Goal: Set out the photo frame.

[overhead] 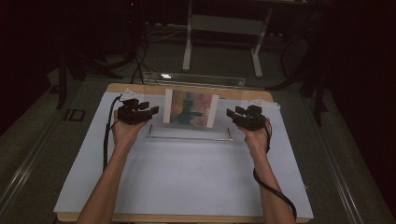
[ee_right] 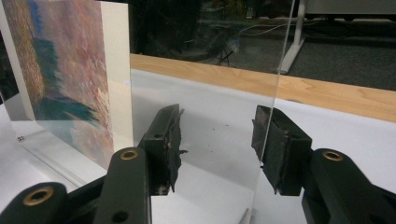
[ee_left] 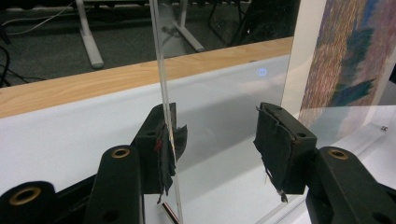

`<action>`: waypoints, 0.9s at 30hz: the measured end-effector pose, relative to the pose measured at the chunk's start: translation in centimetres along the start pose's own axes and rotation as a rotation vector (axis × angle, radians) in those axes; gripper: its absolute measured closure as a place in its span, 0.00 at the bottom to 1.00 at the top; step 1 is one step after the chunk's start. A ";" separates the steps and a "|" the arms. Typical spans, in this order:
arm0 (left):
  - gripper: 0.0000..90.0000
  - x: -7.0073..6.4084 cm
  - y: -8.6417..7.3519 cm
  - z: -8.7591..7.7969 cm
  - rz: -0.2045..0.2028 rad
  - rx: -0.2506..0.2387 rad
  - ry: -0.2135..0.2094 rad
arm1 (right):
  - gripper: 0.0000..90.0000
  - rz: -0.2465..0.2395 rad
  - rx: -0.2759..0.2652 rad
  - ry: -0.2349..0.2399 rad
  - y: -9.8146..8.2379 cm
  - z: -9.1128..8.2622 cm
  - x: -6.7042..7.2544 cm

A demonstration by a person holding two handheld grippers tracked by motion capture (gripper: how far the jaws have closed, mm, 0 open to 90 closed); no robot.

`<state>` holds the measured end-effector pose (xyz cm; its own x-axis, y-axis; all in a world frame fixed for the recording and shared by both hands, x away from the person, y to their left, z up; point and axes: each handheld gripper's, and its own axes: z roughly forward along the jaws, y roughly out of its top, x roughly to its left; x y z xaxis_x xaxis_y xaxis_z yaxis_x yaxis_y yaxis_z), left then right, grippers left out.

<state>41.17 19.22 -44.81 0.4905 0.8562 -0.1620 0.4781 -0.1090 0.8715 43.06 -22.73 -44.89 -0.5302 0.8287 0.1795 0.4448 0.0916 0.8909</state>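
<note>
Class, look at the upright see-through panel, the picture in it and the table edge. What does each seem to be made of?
Panel: probably clear acrylic, glossy; the table shows through it and its cut edge catches light.
Picture: likely matte printed paper with a white border.
Table edge: pale wood or wood laminate, showing grain.
</note>
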 end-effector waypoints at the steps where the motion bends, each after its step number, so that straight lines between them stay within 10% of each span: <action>1: 0.54 -0.2 0.0 -0.3 0.000 0.004 -0.001 | 0.57 0.003 0.002 0.000 0.0 -0.2 0.1; 27: 0.54 -1.6 -1.6 -1.6 -0.030 0.034 -0.018 | 0.57 0.009 0.031 0.013 -1.6 -2.5 1.0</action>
<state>38.43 18.82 -45.22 0.4882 0.8503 -0.1966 0.5176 -0.1008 0.8497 40.02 -23.40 -45.14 -0.5355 0.8222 0.1928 0.4717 0.1019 0.8759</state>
